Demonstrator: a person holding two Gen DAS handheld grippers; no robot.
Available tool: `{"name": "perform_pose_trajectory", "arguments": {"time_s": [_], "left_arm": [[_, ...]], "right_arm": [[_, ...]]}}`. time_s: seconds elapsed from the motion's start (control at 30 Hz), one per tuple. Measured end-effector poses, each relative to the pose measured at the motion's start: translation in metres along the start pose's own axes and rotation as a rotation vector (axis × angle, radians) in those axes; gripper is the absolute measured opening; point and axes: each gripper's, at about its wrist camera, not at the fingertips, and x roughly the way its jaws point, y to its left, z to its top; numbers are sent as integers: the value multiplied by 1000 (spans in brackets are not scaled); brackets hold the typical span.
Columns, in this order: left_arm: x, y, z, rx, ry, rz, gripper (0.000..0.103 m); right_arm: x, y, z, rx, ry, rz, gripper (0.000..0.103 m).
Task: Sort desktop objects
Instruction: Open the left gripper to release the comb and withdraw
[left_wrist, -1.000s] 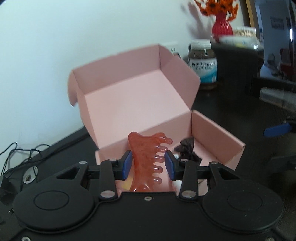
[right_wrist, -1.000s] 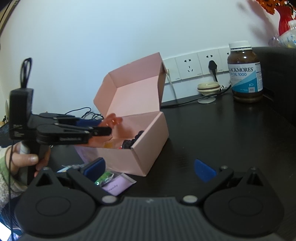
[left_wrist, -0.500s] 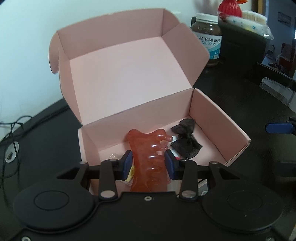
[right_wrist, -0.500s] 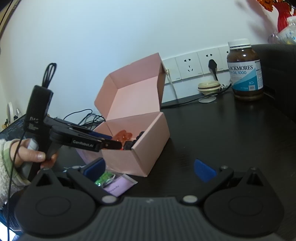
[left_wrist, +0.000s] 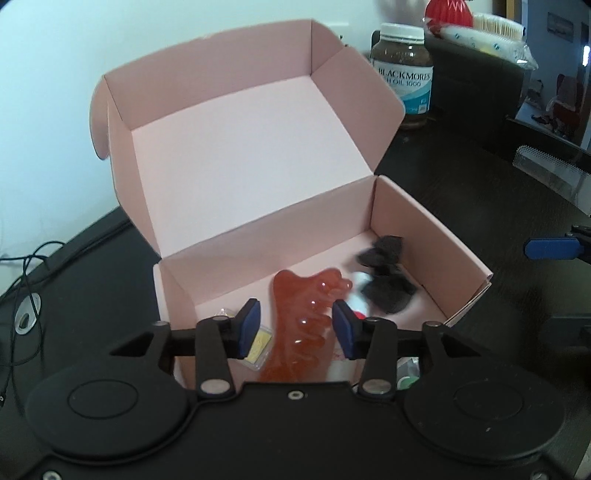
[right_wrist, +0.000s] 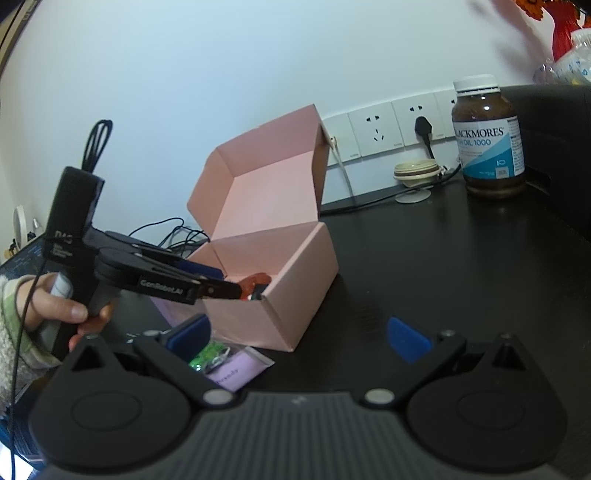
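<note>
- Over the pink cardboard box (left_wrist: 424, 236) I have the left hand-held gripper (left_wrist: 295, 326) tipped down; its jaws have just been opening, and both blue pads (left_wrist: 248, 325) now stand clear of the orange comb-shaped scraper (left_wrist: 303, 325) that lies between them.
- I see the scraper inside the box, its teeth towards the black fabric bow (left_wrist: 386, 280) in the right-hand corner; a small yellow packet (left_wrist: 258, 347) lies just beside its other edge.
- My right hand-held gripper (right_wrist: 297, 338) hangs above the dark tabletop (right_wrist: 443, 266) with its jaws spread wide and nothing between them.
- From the right wrist view I get what the left one hides: the person's hand (right_wrist: 55, 306) on the left tool's handle, a purple packet (right_wrist: 236, 369) with something green on it lying outside the box near my left pad, and the wall sockets (right_wrist: 376, 127).
- Both views show the brown Blackmores fish-oil bottle (right_wrist: 487, 140) standing well apart from the box; only the left wrist view looks down onto the box floor.
</note>
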Motion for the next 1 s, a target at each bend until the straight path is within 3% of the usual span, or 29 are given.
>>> {"name": "perform_pose_trajectory", "arguments": {"time_s": [0.37,0.57,0.73,1.0], "left_arm": [[-29,-4,-12,6,-187,-13,86],[-50,12,-35,-46,-318,-5,97],[-68,30,-57,-99,-382,3,103],[-86,42,-100,-99,-412,39,103]], "right_arm": [[2,1,0,-1,14,-22,102],[5,1,1,-1,29,-36,102],[7,2,1,-8,45,-51,102],[11,6,0,-34,63,-81,102]]}}
